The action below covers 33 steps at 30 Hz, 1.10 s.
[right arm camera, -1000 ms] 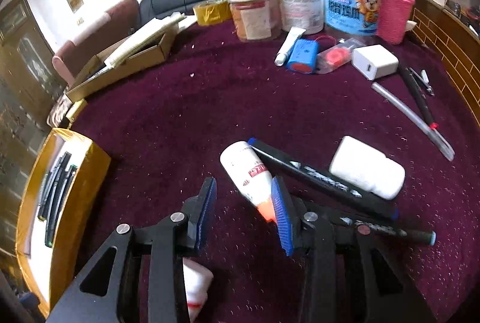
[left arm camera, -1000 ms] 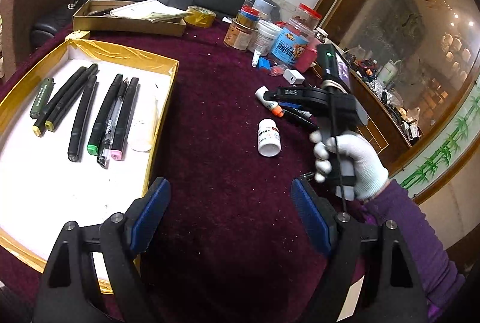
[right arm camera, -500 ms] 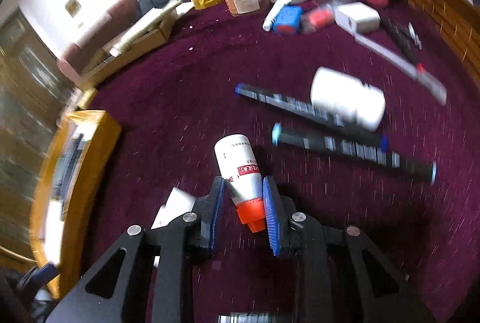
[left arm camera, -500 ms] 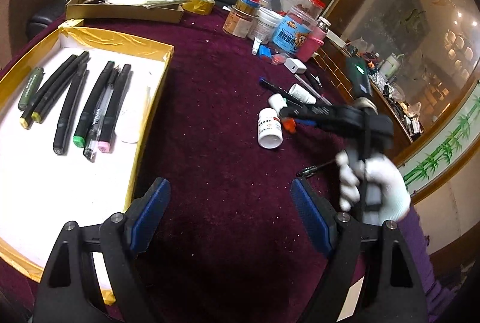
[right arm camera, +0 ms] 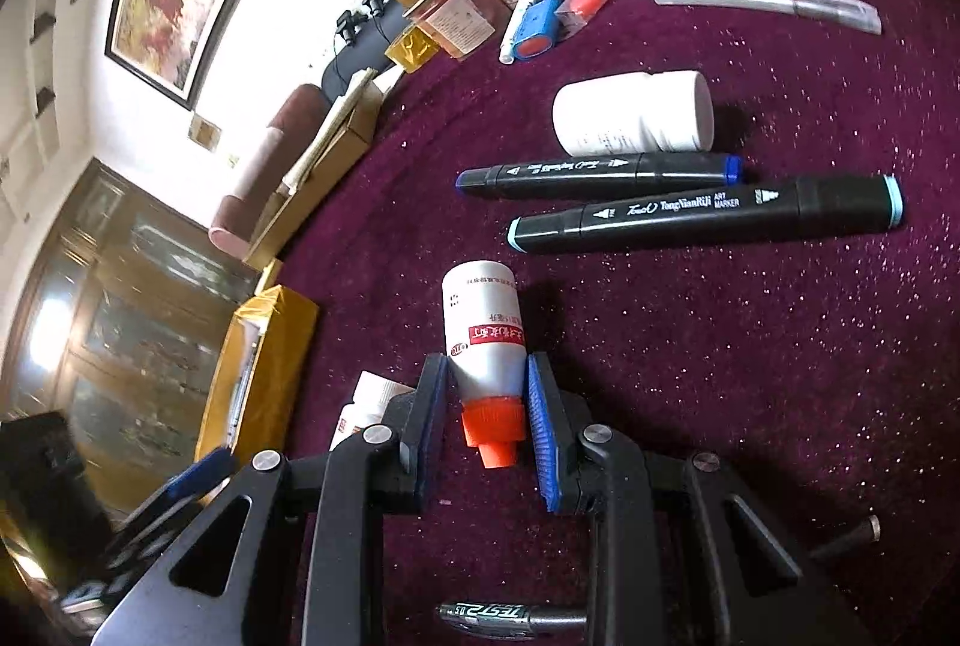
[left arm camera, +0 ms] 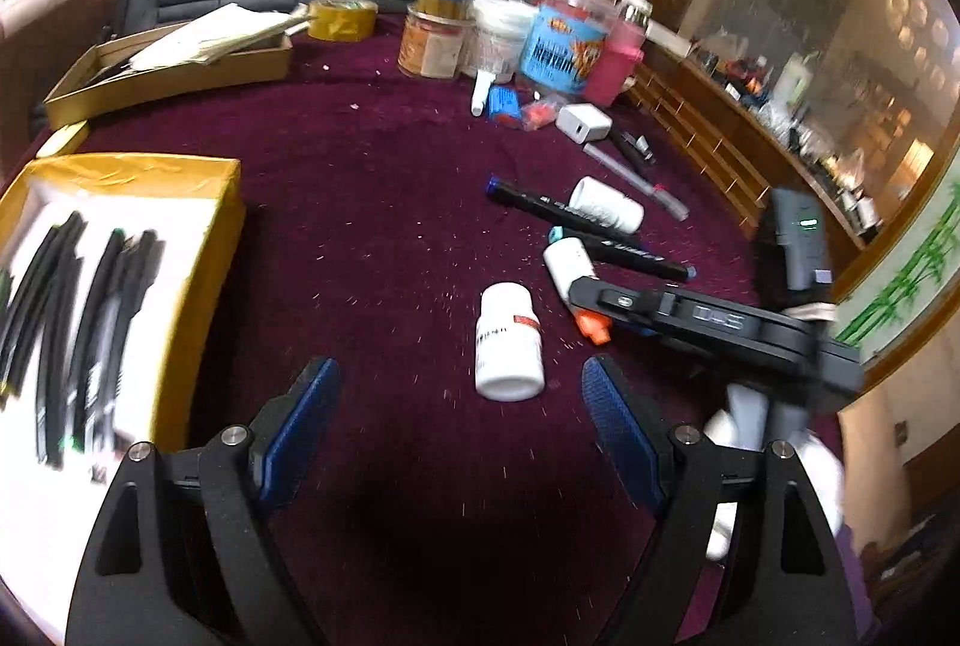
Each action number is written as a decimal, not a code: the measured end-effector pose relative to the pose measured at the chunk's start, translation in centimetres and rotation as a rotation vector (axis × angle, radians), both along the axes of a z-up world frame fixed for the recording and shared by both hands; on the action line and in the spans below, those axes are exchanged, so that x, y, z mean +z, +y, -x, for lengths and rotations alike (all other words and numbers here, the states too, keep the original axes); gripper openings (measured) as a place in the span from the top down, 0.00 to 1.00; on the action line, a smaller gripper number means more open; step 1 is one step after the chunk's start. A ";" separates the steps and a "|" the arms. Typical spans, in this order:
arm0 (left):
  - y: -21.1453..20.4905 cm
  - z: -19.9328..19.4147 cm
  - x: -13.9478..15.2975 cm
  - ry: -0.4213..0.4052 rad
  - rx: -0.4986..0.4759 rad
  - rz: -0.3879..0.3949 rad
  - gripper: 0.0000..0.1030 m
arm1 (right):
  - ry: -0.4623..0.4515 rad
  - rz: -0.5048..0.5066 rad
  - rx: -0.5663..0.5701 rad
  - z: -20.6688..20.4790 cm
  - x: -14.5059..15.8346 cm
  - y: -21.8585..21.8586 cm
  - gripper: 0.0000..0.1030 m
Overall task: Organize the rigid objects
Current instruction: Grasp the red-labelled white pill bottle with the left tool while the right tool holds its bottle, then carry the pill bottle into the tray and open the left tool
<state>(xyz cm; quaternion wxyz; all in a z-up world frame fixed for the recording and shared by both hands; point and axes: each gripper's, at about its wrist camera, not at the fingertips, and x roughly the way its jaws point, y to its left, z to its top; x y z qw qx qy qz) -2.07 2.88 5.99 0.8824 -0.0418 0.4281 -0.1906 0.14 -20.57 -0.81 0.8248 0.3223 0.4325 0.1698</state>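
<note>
My right gripper (right arm camera: 486,364) is shut on a small white bottle with an orange cap (right arm camera: 480,322), gripping it near the cap just above the maroon tablecloth. The left wrist view shows the same bottle (left arm camera: 569,259) in the right gripper (left arm camera: 591,304). My left gripper (left arm camera: 459,370) is open, and a white pill bottle (left arm camera: 509,346) lies on its side just past the fingertips. Two black markers (right arm camera: 600,175) (right arm camera: 702,214) and another white bottle (right arm camera: 636,121) lie beyond. A yellow-edged box (left arm camera: 198,250) at the left holds several markers.
Jars and tubs (left arm camera: 564,40) crowd the far edge, with a white charger (left arm camera: 582,121), a tape roll (left arm camera: 342,19) and a cardboard box (left arm camera: 174,67) nearby. A silver pen (right arm camera: 510,613) lies under the right gripper. A gloved hand holds the right gripper.
The right gripper's jaws closed onto the orange-capped bottle and the gripper rolled. The left gripper swung right, away from the yellow box and towards the white pill bottle.
</note>
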 end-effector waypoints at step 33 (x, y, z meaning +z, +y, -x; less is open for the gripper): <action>3.6 0.7 -1.2 0.012 0.007 0.177 0.70 | -0.035 0.052 0.010 0.0 0.3 0.6 0.77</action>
